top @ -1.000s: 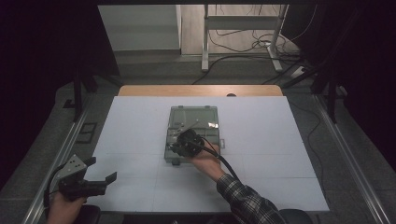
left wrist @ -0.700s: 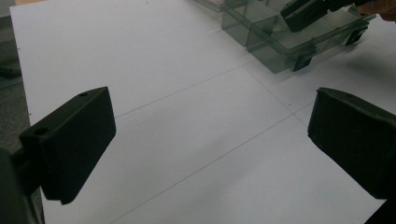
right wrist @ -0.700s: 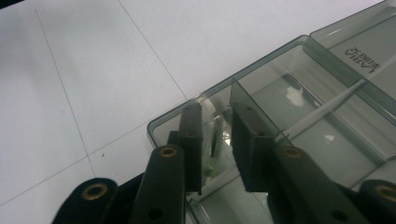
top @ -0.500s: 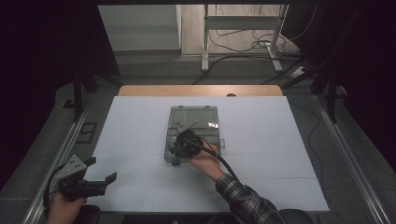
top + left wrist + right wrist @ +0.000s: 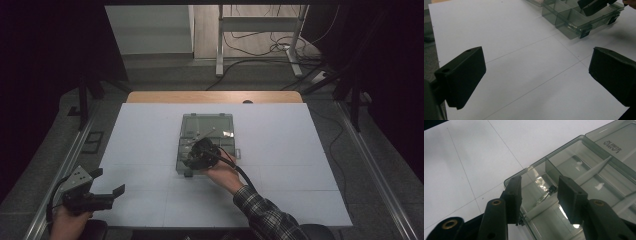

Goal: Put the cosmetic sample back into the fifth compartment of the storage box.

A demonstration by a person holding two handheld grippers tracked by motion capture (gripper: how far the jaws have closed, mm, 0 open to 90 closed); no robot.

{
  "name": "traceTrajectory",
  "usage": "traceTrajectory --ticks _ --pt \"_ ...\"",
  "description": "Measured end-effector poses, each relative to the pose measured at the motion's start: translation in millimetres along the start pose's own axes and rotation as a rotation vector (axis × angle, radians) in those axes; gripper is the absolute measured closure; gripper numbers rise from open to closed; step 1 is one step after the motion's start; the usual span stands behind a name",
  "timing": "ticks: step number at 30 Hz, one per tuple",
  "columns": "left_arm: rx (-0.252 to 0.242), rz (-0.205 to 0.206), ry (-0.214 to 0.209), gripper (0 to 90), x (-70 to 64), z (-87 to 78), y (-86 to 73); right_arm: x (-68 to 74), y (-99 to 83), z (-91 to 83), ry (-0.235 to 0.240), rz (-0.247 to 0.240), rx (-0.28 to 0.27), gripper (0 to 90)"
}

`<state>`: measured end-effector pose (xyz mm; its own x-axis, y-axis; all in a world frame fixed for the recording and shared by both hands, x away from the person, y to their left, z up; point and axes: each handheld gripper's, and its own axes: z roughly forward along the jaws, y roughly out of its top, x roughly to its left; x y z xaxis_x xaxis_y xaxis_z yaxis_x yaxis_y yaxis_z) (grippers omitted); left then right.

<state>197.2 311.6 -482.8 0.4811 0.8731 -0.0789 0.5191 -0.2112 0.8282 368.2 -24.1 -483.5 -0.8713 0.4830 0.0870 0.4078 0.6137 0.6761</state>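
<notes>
A clear grey compartment box (image 5: 207, 125) lies open in the middle of the white table, its lid folded back on the far side. My right gripper (image 5: 192, 161) hovers over the box's near left corner. In the right gripper view its jaws (image 5: 540, 182) stand open on either side of a corner compartment (image 5: 534, 177), where a small dark-headed screw (image 5: 547, 192) lies between them, untouched. My left gripper (image 5: 109, 181) is held at the table's near left corner, open with nothing between its jaws (image 5: 536, 72). From there the box (image 5: 569, 22) and the right gripper (image 5: 594, 5) show at the upper right.
The white table sheet (image 5: 150, 135) carries faint grid lines. A wooden strip (image 5: 215, 97) runs along the far edge. Metal rails (image 5: 65, 165) flank both sides, and beyond the table are a desk frame and floor cables (image 5: 260, 40).
</notes>
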Motion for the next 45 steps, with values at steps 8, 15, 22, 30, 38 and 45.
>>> traceTrajectory --ticks 8,15,22,30,38,45 --pt "0.0 0.0 -0.002 1.6 0.1 0.1 0.1 0.0 -1.6 -6.2 0.001 -0.003 -0.003 47.8" --pt "-0.001 0.0 -0.004 1.6 0.1 0.0 0.0 1.7 -2.6 -12.1 -0.025 -0.022 -0.009 43.8" --pt "-0.011 -0.006 -0.011 1.6 1.0 -0.9 -0.5 3.0 -4.1 -13.3 -0.019 -0.022 0.031 40.6" --pt "-0.01 -0.004 -0.011 1.6 0.8 -0.7 -0.5 5.5 -6.2 -16.3 -0.006 -0.046 0.051 30.2" --pt "-0.009 -0.004 -0.012 1.6 0.8 -0.6 -0.4 0.8 -8.3 -20.9 -0.006 0.006 0.065 23.0" --pt "-0.009 -0.002 -0.011 1.6 0.7 -0.6 -0.3 -4.2 -10.2 -28.7 -0.022 0.019 0.069 16.3"
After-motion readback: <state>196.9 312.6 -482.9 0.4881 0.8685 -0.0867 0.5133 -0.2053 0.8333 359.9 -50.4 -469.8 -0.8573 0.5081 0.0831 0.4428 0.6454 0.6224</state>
